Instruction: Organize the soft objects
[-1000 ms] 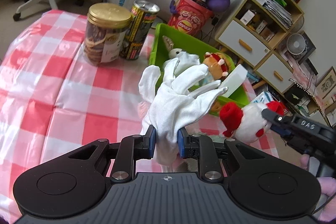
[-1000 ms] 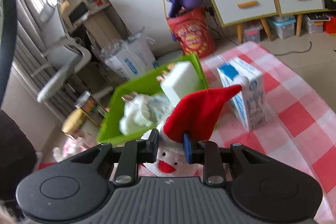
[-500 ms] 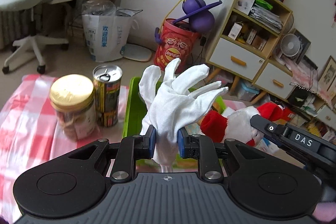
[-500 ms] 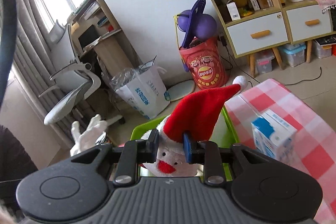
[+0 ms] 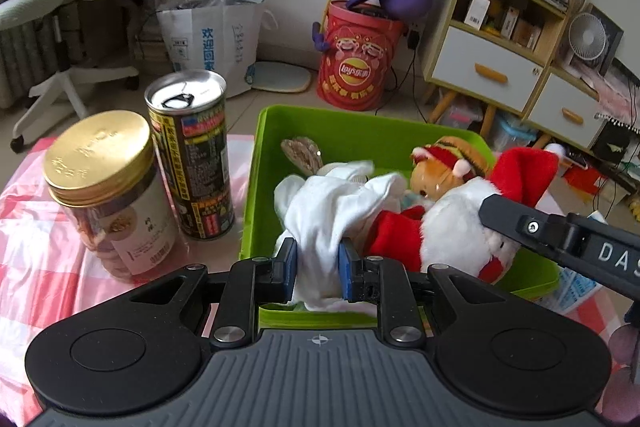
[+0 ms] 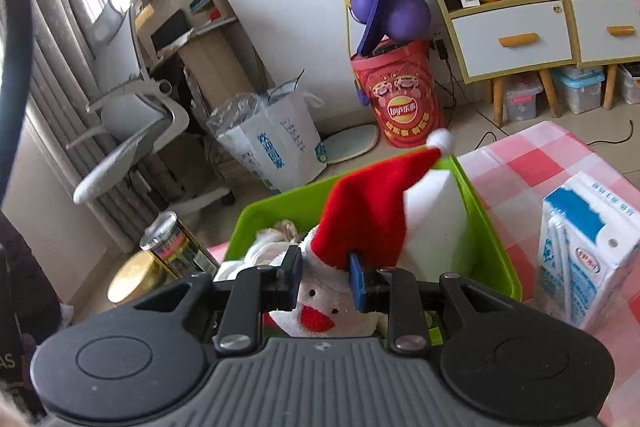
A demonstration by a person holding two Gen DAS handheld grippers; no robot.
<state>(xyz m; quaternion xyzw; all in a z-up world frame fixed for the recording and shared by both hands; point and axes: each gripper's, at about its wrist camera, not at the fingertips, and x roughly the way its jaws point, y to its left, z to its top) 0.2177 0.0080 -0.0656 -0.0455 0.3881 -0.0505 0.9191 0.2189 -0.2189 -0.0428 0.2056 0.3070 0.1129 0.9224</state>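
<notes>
My left gripper (image 5: 318, 269) is shut on a white cloth glove (image 5: 332, 215), which droops into the green bin (image 5: 360, 131). My right gripper (image 6: 325, 277) is shut on a white plush doll with a red Santa hat (image 6: 372, 215) and holds it over the green bin (image 6: 496, 247); the doll (image 5: 452, 227) and the right gripper's arm also show in the left wrist view. An orange plush toy (image 5: 444, 167) and a white block (image 6: 436, 223) lie inside the bin.
A gold-lidded jar (image 5: 108, 195) and a tall can (image 5: 192, 155) stand left of the bin on the red-checked tablecloth (image 5: 36, 267). A milk carton (image 6: 584, 251) stands right of the bin. Beyond the table are a chair, bags and a shelf unit.
Both grippers have come down toward the bin. The glove, which stood upright with fingers spread, now flops forward into the bin. The doll now sits low over the bin.
</notes>
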